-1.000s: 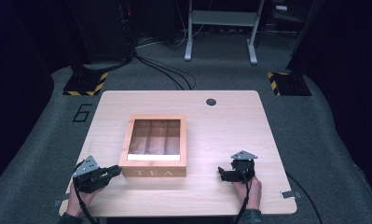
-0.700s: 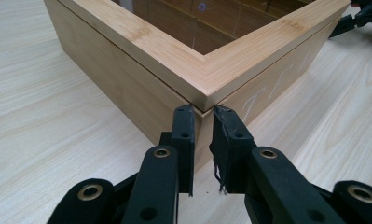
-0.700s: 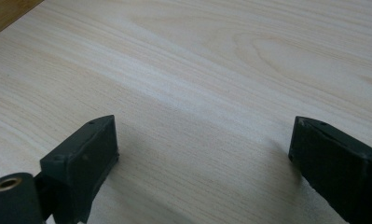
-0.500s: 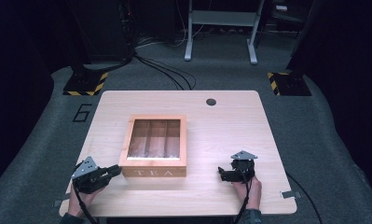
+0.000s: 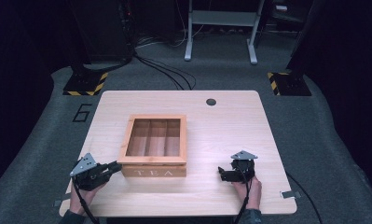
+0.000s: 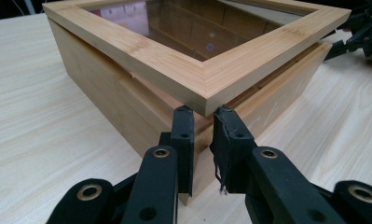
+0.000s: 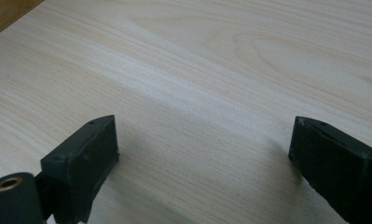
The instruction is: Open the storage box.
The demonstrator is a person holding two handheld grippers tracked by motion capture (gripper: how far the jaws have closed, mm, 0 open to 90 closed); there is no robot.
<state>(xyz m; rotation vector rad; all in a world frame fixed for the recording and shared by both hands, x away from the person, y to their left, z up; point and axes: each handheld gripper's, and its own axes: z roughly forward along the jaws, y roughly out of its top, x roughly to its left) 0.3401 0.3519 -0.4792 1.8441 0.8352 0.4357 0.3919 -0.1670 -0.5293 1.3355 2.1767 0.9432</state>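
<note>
High view: left tongs (image 5: 113, 166) level, tips at tea box (image 5: 154, 161) corner.

The left gripper (image 5: 110, 167) has slid a little closer to the box (image 5: 153, 144). Before, it sat a bit away from the near left corner of the box. Now its fingers (image 6: 182, 130) are close together right at that corner, with their tips just under the edge of the lid (image 6: 193, 70).

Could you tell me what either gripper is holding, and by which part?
Nothing is held. The left gripper, jaws shut, noses under the lid's near corner; the right gripper is open over bare table.
</note>
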